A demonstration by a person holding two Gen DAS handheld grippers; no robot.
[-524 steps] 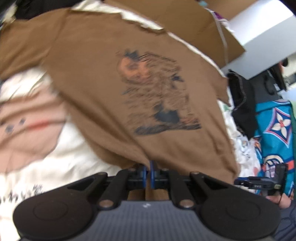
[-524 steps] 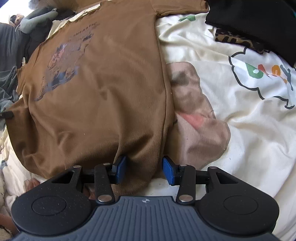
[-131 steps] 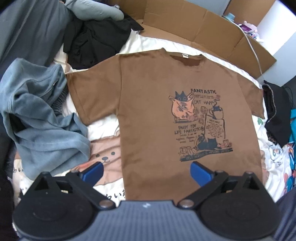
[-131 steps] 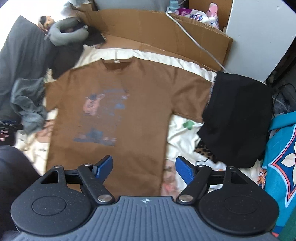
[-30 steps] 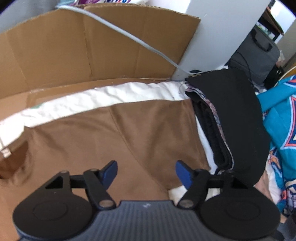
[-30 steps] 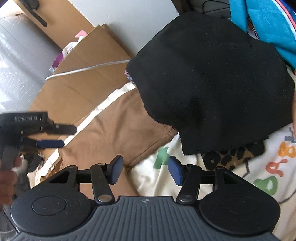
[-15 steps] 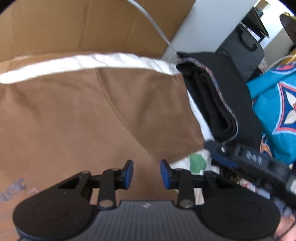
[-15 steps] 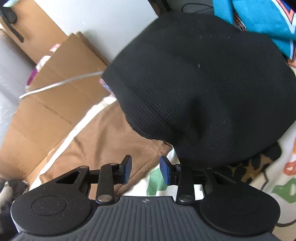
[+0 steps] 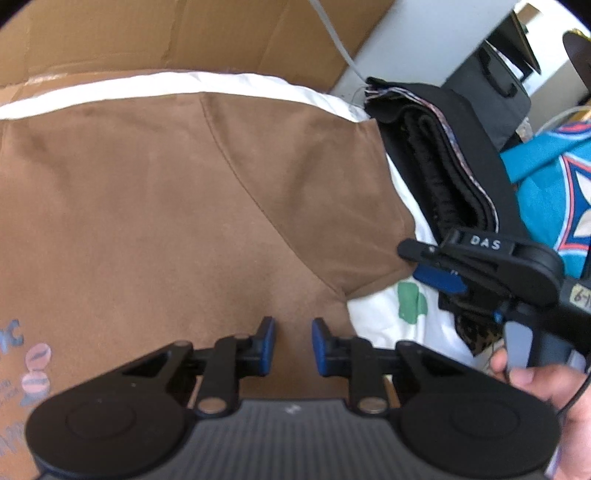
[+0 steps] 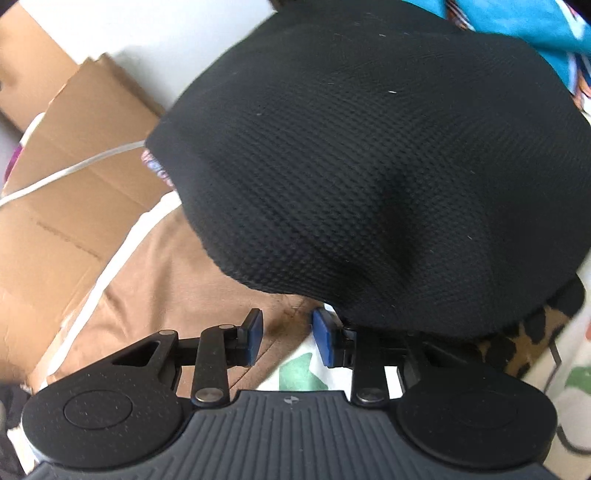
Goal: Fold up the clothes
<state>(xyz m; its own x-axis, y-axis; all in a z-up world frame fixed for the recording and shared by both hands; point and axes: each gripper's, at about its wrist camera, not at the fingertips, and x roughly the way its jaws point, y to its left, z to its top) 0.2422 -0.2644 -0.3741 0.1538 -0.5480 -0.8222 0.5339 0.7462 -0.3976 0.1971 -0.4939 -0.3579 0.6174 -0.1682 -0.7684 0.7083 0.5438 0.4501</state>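
The brown T-shirt (image 9: 155, 206) lies spread flat on the white printed bed sheet (image 9: 380, 317), its collar end toward the cardboard (image 9: 147, 33) along the far edge of the bed. Its right sleeve (image 9: 314, 192) reaches out to the bed's right side, where the cuff runs just under the folded black garment (image 10: 369, 166) stacked there.

The left gripper (image 9: 293, 341) hangs over the shirt's side near the armpit, jaws narrowly parted with nothing between them. The right gripper (image 10: 286, 338) sits low at the sleeve's lower corner, also slightly parted; brown cloth shows in the gap, but no pinch is made yet. A hand (image 9: 546, 391) holds its handle.

The risk, as I see it, is the black garment: its edge overhangs the right jaw, so closing now could catch black fabric along with the sleeve and drag the pile over when the sleeve is folded inward. A shallow bite could also slip off the hem, or grab the sheet beneath.
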